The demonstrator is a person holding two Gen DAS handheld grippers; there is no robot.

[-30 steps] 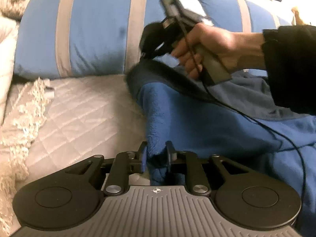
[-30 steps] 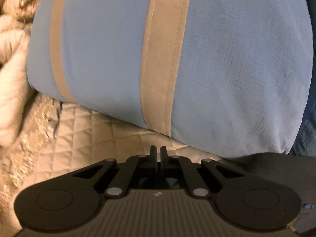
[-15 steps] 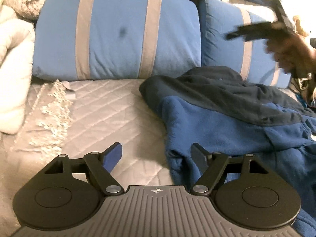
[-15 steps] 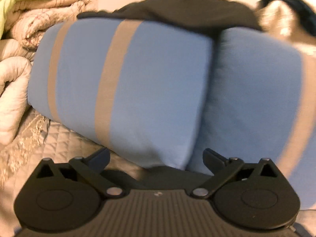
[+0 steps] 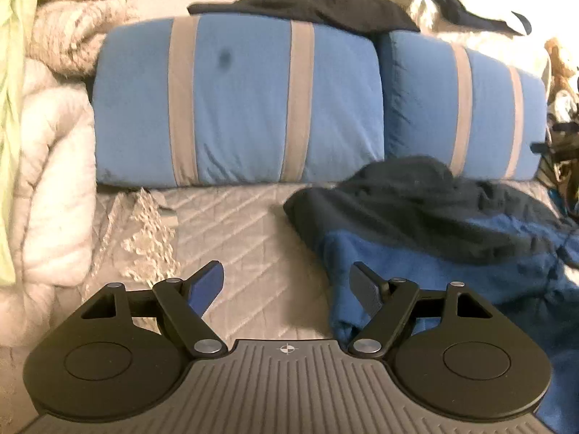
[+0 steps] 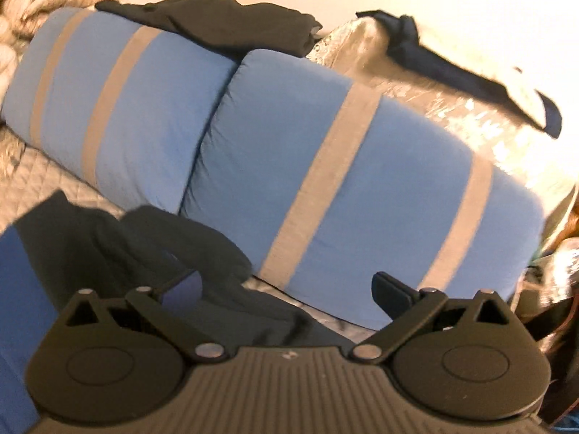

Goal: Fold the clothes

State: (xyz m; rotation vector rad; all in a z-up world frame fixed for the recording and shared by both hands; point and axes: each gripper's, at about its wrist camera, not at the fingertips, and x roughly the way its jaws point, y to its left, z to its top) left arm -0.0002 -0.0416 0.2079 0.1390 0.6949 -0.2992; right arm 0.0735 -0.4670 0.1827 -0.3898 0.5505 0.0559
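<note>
Quilted grey bedspread [image 5: 231, 217], blue striped pillows [image 5: 235, 108], blue-black fleece [image 5: 452, 246] crumpled; left tongs [image 5: 287, 285], right tongs [image 6: 287, 289] both spread, empty

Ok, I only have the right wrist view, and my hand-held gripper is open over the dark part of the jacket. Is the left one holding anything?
Observer: No. The left hand-held gripper is open and empty, over the quilt.
Operator: Where is the jacket from there?
Observer: The jacket lies crumpled on the quilt, with its blue edge beside that gripper's right finger.
Operator: Anything on the quilt further left?
Observer: A lace fringe, with a white comforter beyond it.
</note>
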